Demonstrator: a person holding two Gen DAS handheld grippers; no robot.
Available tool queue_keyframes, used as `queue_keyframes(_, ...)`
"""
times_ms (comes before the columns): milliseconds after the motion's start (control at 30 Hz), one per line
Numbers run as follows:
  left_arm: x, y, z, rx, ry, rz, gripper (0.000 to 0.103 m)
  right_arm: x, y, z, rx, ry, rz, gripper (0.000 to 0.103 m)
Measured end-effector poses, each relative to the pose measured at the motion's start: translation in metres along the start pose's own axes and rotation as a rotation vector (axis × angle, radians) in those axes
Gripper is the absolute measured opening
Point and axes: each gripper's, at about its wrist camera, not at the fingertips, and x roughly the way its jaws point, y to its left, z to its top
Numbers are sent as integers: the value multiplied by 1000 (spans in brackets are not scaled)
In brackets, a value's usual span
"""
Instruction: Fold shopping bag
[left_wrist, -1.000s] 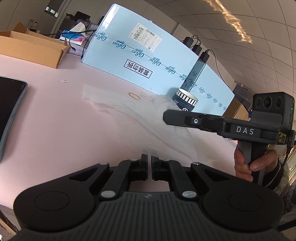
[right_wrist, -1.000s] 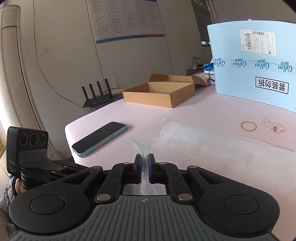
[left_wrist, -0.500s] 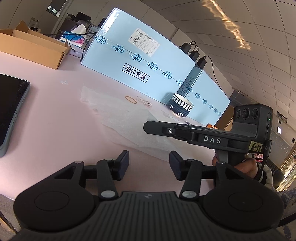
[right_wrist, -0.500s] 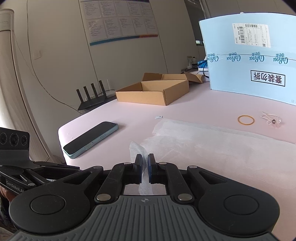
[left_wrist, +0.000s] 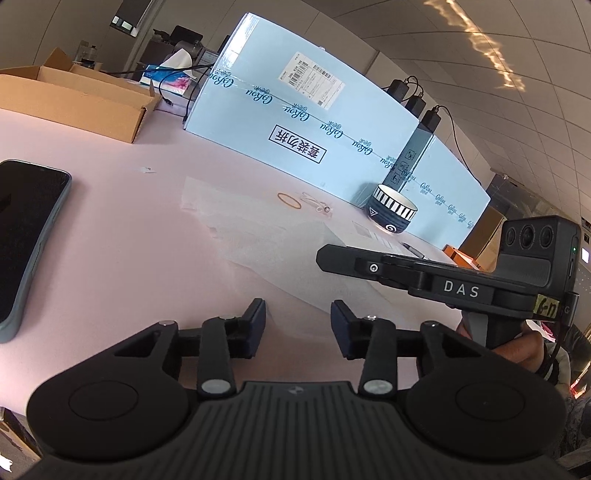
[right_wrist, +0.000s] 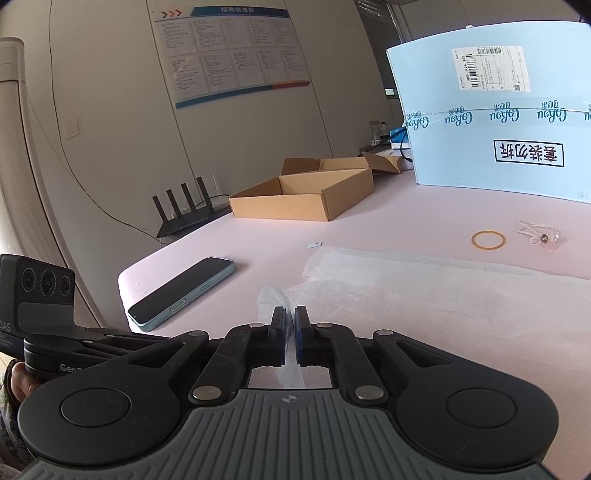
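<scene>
Right gripper (right_wrist: 290, 314) first: its fingers are clamped together on a crumpled corner of the thin, translucent white plastic shopping bag (right_wrist: 443, 295), right at the bottom centre of the right wrist view. The rest of the bag lies flat on the pale pink counter (right_wrist: 424, 218), spreading to the right edge of the frame.

Left gripper (left_wrist: 297, 314) now: I see its fingers well apart, just opened, nothing between them, only bare counter below. The bag's near edge runs just above them, from centre frame toward the right.

Room to move: the dark smartphone in a teal case (right_wrist: 181, 291) sits left of the bag, near the counter's rounded left edge. The yellow rubber band (right_wrist: 487, 240) lies just beyond the bag's far edge. The open brown cardboard box (right_wrist: 303, 195) and the tall light blue carton (right_wrist: 498, 122) stand well back. In the left wrist view, a black-and-white striped bowl (left_wrist: 393, 214) sits at centre right, past the bag.
</scene>
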Motion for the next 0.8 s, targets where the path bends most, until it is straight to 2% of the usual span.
queue_keyframes(133, 1, 3, -1, -8, -10, 16, 0, -13, -5, 4, 22, -69, -38, 2)
queue_keyframes(300, -4, 2, 3, 48, -34, 95, 0, -48, -15, 14, 57, -216, -137, 2)
queue_keyframes(433, -3, 3, 7, 74, -40, 126, 0, -99, -33, 22, 89, -353, -332, 2)
queue_keyframes(600, 2, -1, 10, 99, -37, 119, 0, -169, -78, 5, 165, -470, -594, 2)
queue_keyframes(733, 10, -8, 16, 132, -28, 101, 0, -209, -95, -10, 198, -527, -736, 2)
queue_keyframes(800, 14, -17, 22, 175, -28, 96, 0, -223, -100, -15, 221, -550, -762, 5)
